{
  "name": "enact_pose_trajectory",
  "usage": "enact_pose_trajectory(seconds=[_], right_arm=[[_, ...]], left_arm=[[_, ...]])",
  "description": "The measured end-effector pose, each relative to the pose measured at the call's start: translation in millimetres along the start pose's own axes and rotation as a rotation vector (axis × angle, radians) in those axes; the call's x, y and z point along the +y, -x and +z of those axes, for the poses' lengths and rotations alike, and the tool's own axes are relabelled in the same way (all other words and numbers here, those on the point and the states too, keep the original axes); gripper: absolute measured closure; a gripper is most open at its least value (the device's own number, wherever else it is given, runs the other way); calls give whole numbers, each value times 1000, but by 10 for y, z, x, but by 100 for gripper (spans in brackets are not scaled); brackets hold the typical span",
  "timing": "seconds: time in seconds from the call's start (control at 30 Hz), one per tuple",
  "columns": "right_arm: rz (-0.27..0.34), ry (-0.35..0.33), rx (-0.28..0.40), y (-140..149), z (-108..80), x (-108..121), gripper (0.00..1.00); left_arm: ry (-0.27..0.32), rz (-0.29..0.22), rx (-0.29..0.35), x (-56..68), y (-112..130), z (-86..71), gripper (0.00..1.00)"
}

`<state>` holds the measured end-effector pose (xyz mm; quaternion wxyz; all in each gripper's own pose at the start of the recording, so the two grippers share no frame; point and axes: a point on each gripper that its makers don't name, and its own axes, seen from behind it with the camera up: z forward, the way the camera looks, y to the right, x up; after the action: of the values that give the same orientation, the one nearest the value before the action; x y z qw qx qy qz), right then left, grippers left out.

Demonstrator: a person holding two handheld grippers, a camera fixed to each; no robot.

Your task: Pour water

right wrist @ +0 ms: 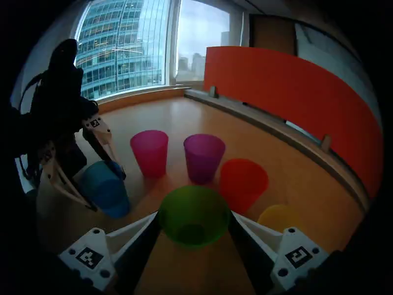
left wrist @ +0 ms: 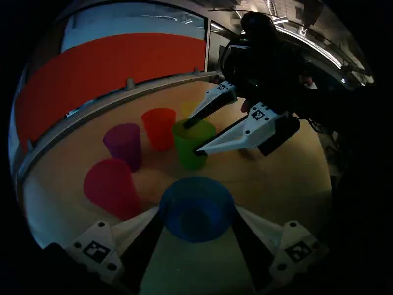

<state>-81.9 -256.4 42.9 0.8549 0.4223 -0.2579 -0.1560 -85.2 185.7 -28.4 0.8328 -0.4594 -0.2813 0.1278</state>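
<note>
The left gripper [left wrist: 196, 212] is closed on the blue cup [left wrist: 196, 204]. One finger presses each side of the cup just under the rim, and the mouth faces the camera. Whether there is water inside cannot be told.

In the right gripper view, the right gripper [right wrist: 194, 219] clamps the green cup [right wrist: 194, 216] the same way, with a finger against each side. Its inside looks dark at the bottom, and no water can be made out.

From the left gripper view, the green cup [left wrist: 193, 142] stands upright on the table [left wrist: 275, 177]. The right gripper [left wrist: 194, 138] pinches it near the rim, and the dark shape of the person is behind it.

From the right gripper view, the blue cup [right wrist: 105, 189] is near the green cup, on its left. It leans a little between the left gripper's [right wrist: 105, 191] fingers. Whether its base touches the table [right wrist: 172, 113] is unclear.

Four loose cups stand upright around the green cup:
- The orange cup [right wrist: 243, 183] is just beside it.
- The yellow cup [right wrist: 277, 216] is close on the same side, towards the panel [right wrist: 294, 88].
- The purple cup [right wrist: 203, 156] is just beyond the green cup.
- The pink cup [right wrist: 149, 151] is next to the purple one, a bit farther from the green.

The panel runs along the table edge past the orange and yellow cups. A window [right wrist: 123, 44] lies well beyond the green cup.
</note>
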Motion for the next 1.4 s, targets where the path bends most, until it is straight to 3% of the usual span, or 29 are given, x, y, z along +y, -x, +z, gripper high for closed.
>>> enact_pose_trajectory(seconds=[0.37, 0.67, 0.97, 1.4], right_arm=[[15, 15, 57, -185, -228, 27, 7], [8, 54, 85, -248, -482, 75, 6], [21, 94, 134, -317, -781, 98, 6], [37, 152, 239, -537, -1261, 112, 6]], left_arm=[[-14, -5, 7, -5, -22, -14, 14], [-41, 14, 51, 30, -178, -103, 14], [-83, 5, 157, 14, -554, -316, 14], [-141, -15, 343, -5, -1166, -754, 14]])
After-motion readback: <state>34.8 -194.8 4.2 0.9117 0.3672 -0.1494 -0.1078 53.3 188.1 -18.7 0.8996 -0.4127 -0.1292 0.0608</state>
